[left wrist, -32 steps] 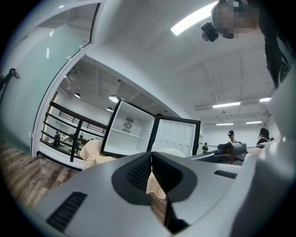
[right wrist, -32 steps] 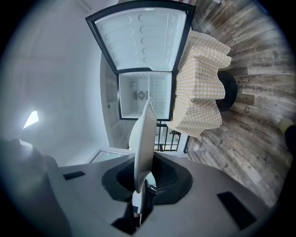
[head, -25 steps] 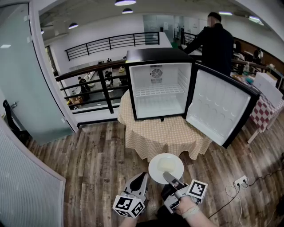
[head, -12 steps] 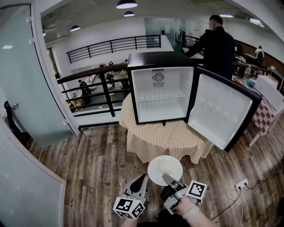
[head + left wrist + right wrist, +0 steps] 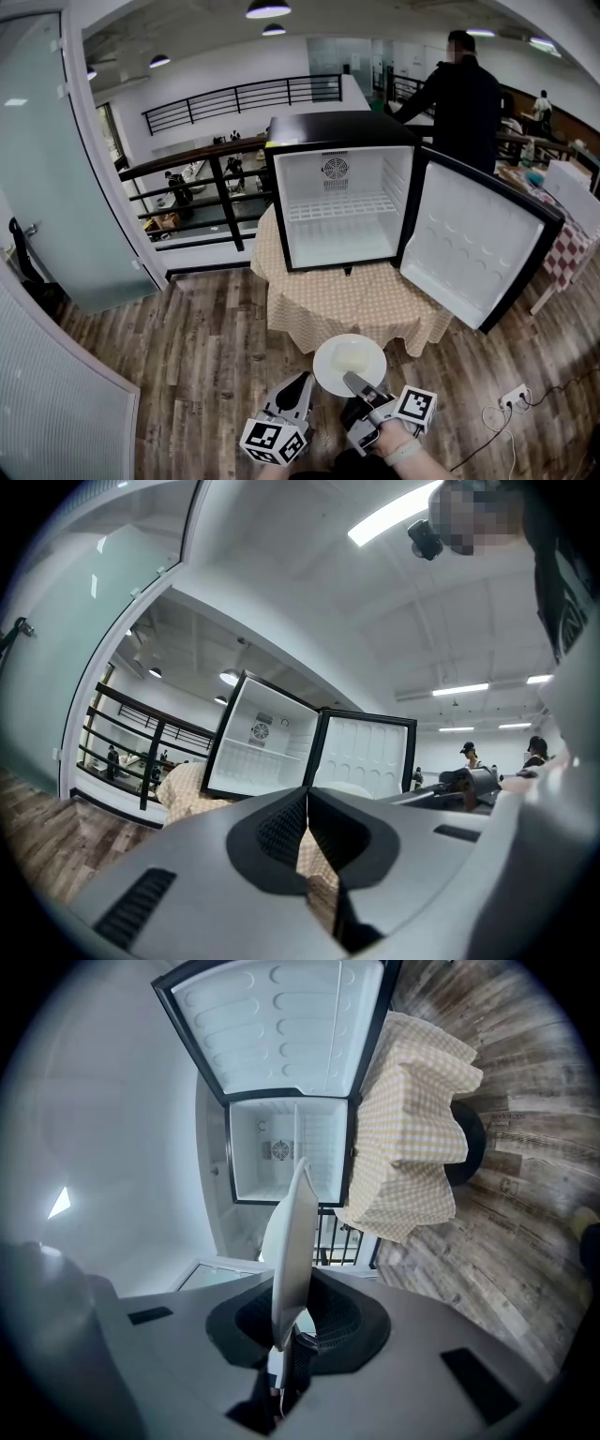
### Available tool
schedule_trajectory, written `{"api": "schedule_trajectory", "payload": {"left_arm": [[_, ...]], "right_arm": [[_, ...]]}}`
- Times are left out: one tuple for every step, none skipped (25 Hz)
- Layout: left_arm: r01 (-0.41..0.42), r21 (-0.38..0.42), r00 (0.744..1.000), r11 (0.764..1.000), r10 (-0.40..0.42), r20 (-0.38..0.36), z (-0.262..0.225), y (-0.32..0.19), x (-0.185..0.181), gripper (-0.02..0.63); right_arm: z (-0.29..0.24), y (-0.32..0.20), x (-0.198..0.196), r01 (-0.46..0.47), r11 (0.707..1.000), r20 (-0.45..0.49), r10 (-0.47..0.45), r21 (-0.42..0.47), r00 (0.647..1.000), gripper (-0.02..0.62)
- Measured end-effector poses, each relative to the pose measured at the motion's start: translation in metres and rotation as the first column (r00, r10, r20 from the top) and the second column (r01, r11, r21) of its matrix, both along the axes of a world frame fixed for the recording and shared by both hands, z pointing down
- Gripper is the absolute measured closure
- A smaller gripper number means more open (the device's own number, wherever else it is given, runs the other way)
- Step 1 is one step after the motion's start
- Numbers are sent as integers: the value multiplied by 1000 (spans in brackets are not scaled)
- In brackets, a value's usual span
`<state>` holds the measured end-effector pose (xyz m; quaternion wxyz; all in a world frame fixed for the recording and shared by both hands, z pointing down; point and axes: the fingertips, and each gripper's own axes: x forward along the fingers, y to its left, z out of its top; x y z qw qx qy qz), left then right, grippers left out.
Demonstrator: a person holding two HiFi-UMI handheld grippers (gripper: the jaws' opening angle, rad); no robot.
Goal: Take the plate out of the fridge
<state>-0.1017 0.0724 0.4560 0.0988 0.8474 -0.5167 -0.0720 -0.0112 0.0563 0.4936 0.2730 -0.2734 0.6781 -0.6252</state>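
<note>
Item: plate (image 5: 349,362), white, round, nothing on it that can be made out. Location: outside the fridge (image 5: 337,129), held level over the wooden floor (image 5: 206,347), in front of the cloth-covered counter (image 5: 337,305). Holder: right hand-held gripper (image 5: 356,382), jaws closed on the plate's near rim, with the rim pinched between the pads. Left hand-held gripper (image 5: 304,377): jaws together with nothing between them, just beside the plate but apart from it. Fridge: stands on the counter, door (image 5: 478,239) swung wide, wire shelf (image 5: 339,206) and bottom both bare. Status, as judged: removal done, plate well clear of the cabinet. Outstanding, if anything: setting the plate down and shutting the door, neither named in the task.
</note>
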Motion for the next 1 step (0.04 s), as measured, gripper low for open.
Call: {"api": "schedule_trajectory", "payload": {"left_arm": [[0,0,1000,1000,0,1,0,-5,1,595]], "right_arm": [[1,-4,1,1,1000,-2,-1,-1,1000,537]]}}
